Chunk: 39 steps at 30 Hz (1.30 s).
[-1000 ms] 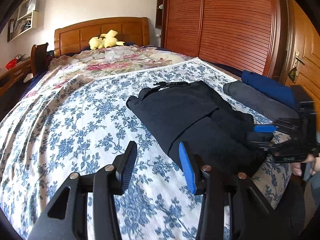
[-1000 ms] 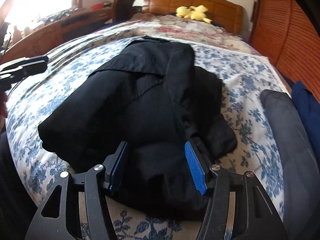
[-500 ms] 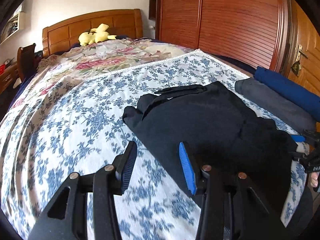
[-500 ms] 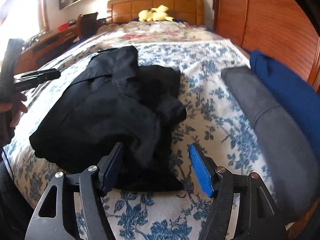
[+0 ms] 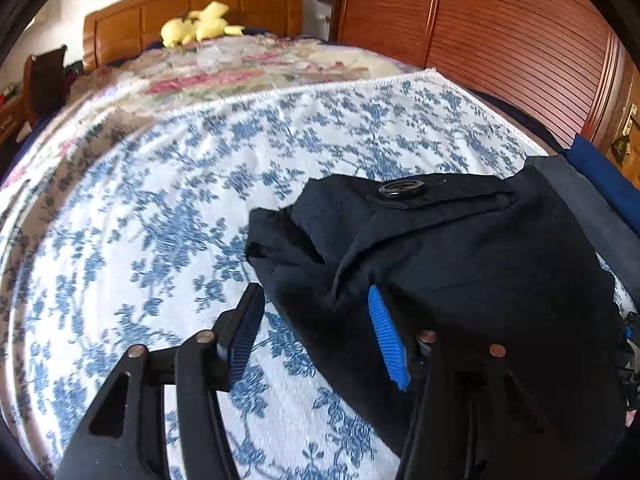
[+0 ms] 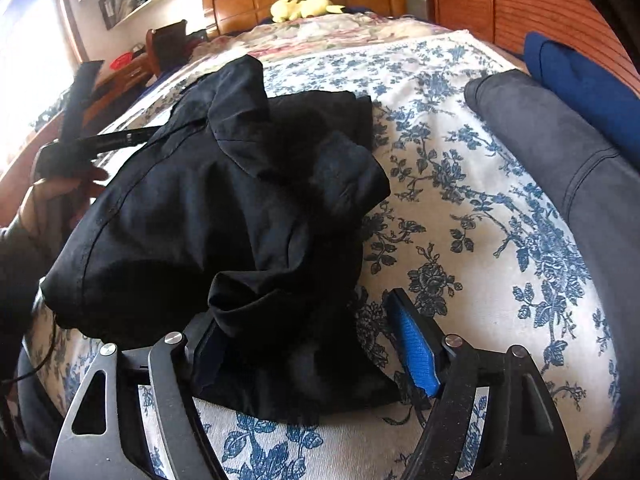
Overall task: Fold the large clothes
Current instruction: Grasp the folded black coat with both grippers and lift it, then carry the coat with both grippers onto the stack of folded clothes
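A: Big floral bedspread, and the black garment lies bunched on its near edge, collar rumpled, a gray roll to its right.

B: Right gripper low, jaws spread around a fold. Left gripper released too, straddling the garment's edge.

A wide bed under a white bedspread with blue flowers fills the room; its panelled wooden headboard stands against a pale wall, reddish slatted wooden wardrobe doors alongside.
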### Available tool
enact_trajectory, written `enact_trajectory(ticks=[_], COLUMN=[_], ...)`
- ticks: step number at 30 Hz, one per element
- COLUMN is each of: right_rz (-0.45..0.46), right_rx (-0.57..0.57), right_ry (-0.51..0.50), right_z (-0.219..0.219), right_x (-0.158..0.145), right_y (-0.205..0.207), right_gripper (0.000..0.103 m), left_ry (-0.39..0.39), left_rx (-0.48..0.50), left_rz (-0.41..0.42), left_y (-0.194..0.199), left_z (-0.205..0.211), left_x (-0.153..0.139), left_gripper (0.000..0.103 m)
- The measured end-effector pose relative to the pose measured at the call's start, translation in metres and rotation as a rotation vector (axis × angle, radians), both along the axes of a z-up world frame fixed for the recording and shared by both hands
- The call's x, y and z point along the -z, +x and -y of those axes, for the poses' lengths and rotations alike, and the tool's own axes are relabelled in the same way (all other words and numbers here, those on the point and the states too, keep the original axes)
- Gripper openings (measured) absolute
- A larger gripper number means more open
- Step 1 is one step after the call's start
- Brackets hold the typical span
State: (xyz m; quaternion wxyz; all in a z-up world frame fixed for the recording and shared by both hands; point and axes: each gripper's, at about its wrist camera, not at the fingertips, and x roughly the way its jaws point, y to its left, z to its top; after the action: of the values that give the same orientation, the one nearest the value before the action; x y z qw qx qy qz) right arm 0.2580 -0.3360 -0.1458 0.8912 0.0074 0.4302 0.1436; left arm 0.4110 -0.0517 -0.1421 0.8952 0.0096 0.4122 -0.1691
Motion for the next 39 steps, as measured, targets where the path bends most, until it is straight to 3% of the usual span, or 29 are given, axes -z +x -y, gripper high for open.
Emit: enact_trajectory(ticks=[6, 10, 12, 15, 17, 18, 22, 28, 32, 39], right_rz=[-0.006, -0.027, -0.021, 0.003, 0.027, 0.038, 0.053, 0.119, 0.194, 0.351], right_rx=[-0.003, -0.022, -0.049, -0.069, -0.074, -0.076, -0.081, -0.103, -0.112, -0.111], right_ry=[0.016, 0.078, 0.097, 0.094, 0.092, 0.093, 0.114, 0.117, 0.081, 0.028], right_z=[-0.004, -0.006, -0.010, -0.015, -0.015, -0.016, -0.012, -0.004, 0.001, 0.039], right_x=[0.002, 0.002, 0.000, -0.002, -0.004, -0.007, -0.013, -0.038, -0.066, -0.140], right_y=[0.000, -0.001, -0.005, -0.011, -0.015, -0.015, -0.015, -0.018, -0.018, -0.019], right_gripper=[0.075, 0.059, 0.041, 0.030, 0.025, 0.022, 0.019, 0.014, 0.012, 0.011], left_ry=[-0.001, -0.016, -0.041, -0.039, -0.003, 0.024, 0.072, 0.096, 0.097, 0.096], left_rx=[0.016, 0.007, 0.008, 0.019, 0.028, 0.032, 0.014, -0.016, -0.013, 0.016], left_rz=[-0.028, -0.063, -0.085, -0.090, -0.074, -0.065, -0.023, 0.091, 0.188, 0.322], left_y=[0.006, 0.009, 0.010, 0.007, 0.005, 0.003, -0.004, -0.031, -0.051, -0.060], left_z=[0.007, 0.008, 0.008, 0.013, 0.018, 0.020, 0.017, 0.019, 0.035, 0.086], left_x=[0.012, 0.013, 0.013, 0.011, 0.009, 0.007, -0.007, -0.045, -0.088, -0.166], left_gripper=[0.054, 0.053, 0.044, 0.030, 0.023, 0.013, 0.004, 0.003, 0.003, 0.003])
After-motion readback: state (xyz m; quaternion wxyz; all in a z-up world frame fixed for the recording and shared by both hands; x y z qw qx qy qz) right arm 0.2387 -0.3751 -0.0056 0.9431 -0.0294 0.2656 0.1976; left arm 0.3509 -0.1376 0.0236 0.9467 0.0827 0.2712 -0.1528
